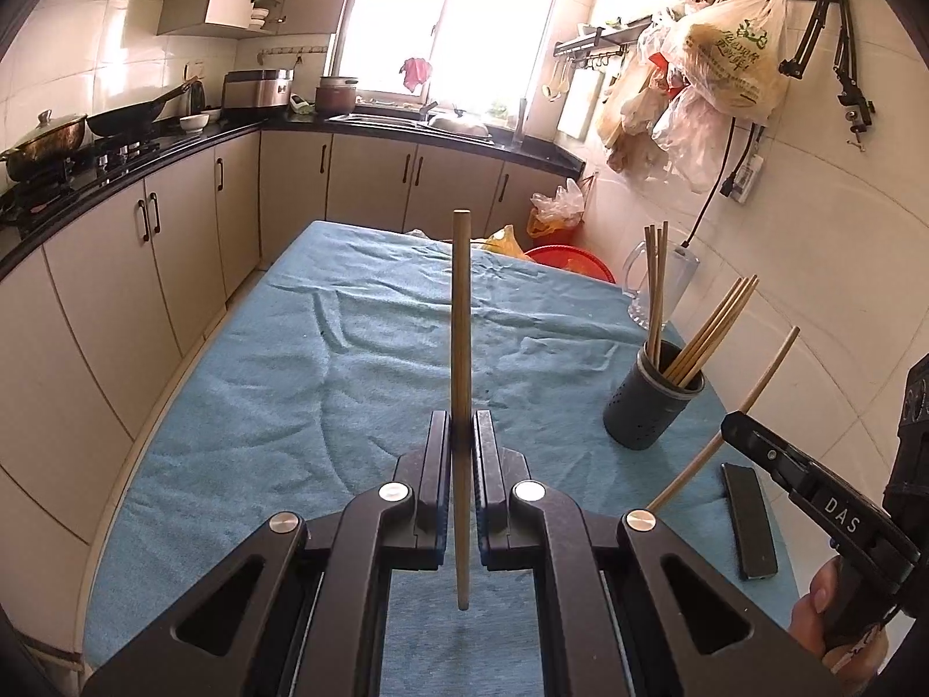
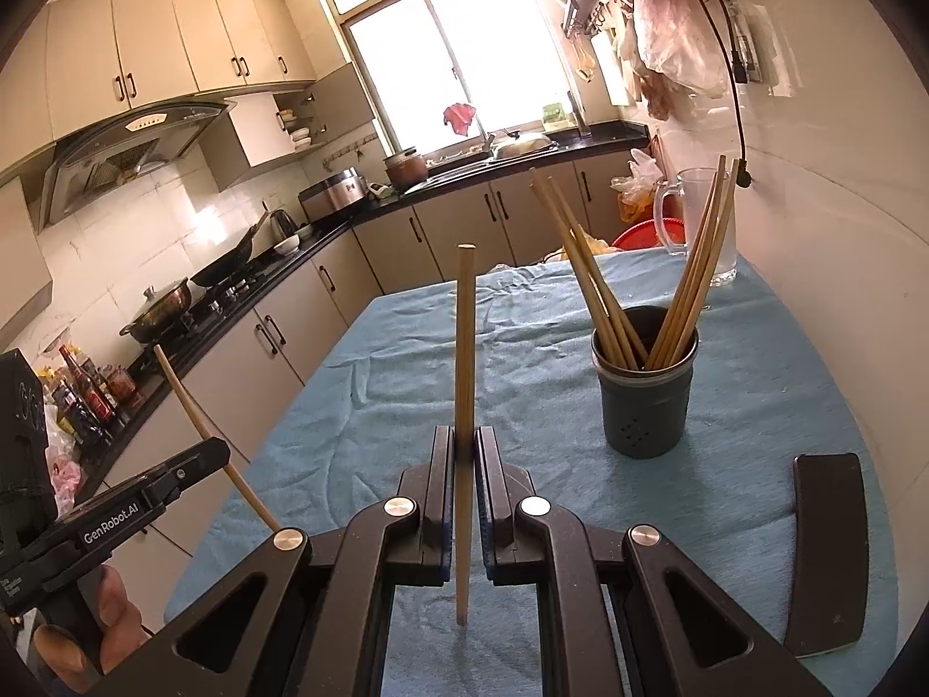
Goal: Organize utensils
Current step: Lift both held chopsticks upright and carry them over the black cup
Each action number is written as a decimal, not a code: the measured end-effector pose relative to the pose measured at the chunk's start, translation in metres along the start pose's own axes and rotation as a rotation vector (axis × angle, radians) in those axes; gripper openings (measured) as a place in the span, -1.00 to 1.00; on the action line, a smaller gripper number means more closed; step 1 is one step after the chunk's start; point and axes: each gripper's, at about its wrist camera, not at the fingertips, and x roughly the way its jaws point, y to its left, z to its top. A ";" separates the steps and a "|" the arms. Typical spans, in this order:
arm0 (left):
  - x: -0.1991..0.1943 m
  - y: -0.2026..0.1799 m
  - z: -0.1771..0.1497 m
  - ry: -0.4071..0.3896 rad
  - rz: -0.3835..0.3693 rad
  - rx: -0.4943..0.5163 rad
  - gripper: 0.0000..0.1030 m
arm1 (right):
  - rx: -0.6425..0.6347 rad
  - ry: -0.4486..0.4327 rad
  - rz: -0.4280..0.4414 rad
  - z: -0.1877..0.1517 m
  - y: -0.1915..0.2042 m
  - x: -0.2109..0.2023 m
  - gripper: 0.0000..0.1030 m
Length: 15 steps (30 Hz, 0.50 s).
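While each chopstick stands upright, left tongs and right tongs clamp one apiece — holder seemingly right of both.

Both tools clamped, tilted downward

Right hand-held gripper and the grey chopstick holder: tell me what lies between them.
Only bare blue cloth, seen in the right wrist view. The right hand-held gripper clamps one chopstick; the grey chopstick holder stands ahead to its right.
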 end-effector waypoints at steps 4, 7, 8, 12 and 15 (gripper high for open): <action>0.000 -0.003 0.001 -0.002 -0.002 0.004 -0.87 | 0.011 -0.007 0.000 0.001 -0.004 -0.002 -0.85; 0.000 -0.004 0.001 -0.001 -0.004 0.006 -0.87 | 0.015 -0.013 0.000 0.003 -0.006 -0.005 -0.85; 0.000 -0.005 0.001 -0.002 -0.005 0.007 -0.87 | 0.015 -0.016 0.000 0.003 -0.007 -0.006 -0.85; 0.000 -0.007 0.002 -0.003 -0.008 0.010 -0.87 | 0.019 -0.023 0.000 0.005 -0.009 -0.009 -0.85; 0.000 -0.010 0.002 -0.005 -0.008 0.017 -0.87 | 0.024 -0.028 0.000 0.006 -0.011 -0.012 -0.85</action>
